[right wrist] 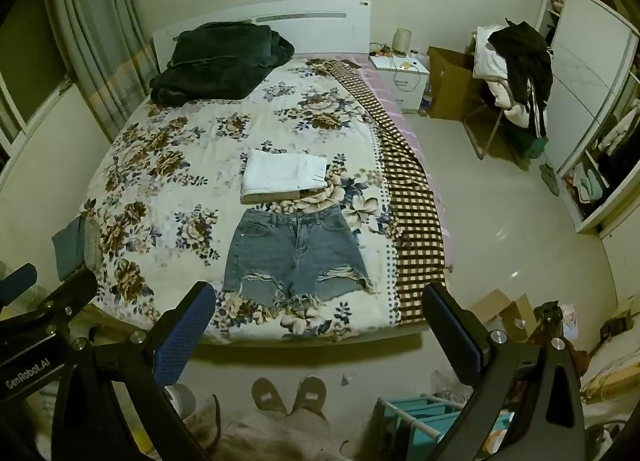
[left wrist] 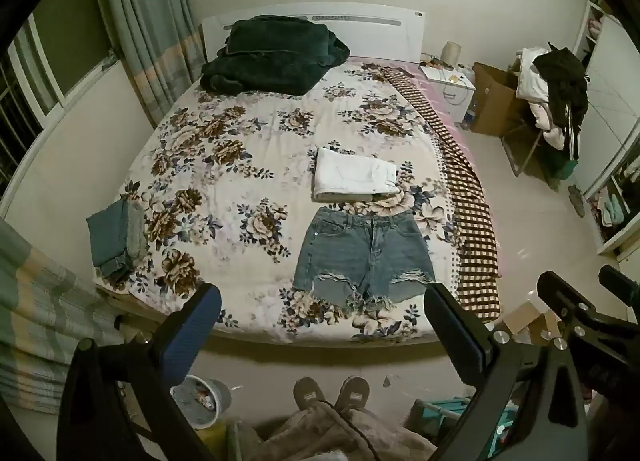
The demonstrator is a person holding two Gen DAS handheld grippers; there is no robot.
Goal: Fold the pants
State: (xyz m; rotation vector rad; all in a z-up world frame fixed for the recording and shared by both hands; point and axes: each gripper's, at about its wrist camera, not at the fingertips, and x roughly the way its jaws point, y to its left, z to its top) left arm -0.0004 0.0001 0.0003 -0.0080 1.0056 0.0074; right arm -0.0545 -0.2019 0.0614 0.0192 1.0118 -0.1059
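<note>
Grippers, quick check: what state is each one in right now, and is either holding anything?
Left gripper: open, holding nothing, above the bed's foot edge, short of the denim shorts.
Right gripper: open, holding nothing, also clear of the shorts.

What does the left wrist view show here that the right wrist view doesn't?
Left only: the small bin on the floor and the right gripper at its edge. Right only: the left gripper at its edge and more of the wardrobe shelves. Both: denim shorts lying flat, folded white pants beyond them, both grippers open.
</note>
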